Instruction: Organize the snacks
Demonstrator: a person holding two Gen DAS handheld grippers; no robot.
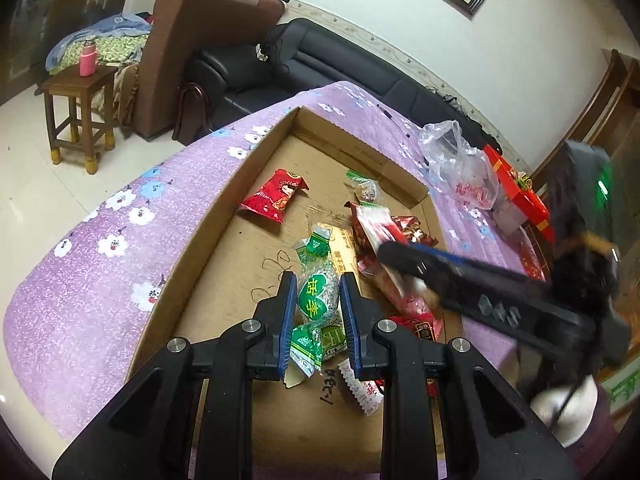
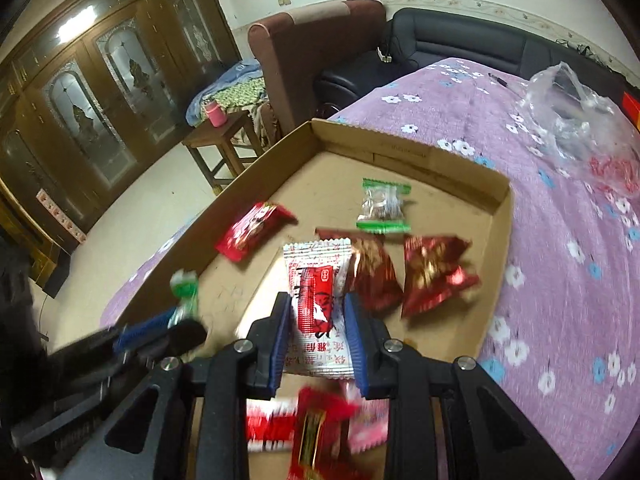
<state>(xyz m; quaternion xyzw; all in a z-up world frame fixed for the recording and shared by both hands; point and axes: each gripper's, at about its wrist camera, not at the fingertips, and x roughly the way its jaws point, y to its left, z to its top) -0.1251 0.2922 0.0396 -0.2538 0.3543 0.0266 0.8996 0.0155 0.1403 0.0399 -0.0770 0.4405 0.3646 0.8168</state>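
Two grippers over one box | purple flowered cloth under shallow cardboard box | snacks scattered inside box, red packet far left | left gripper clamped on green-labelled packet, near middle | right gripper clamped on white-and-red packet, two dark red packets just right
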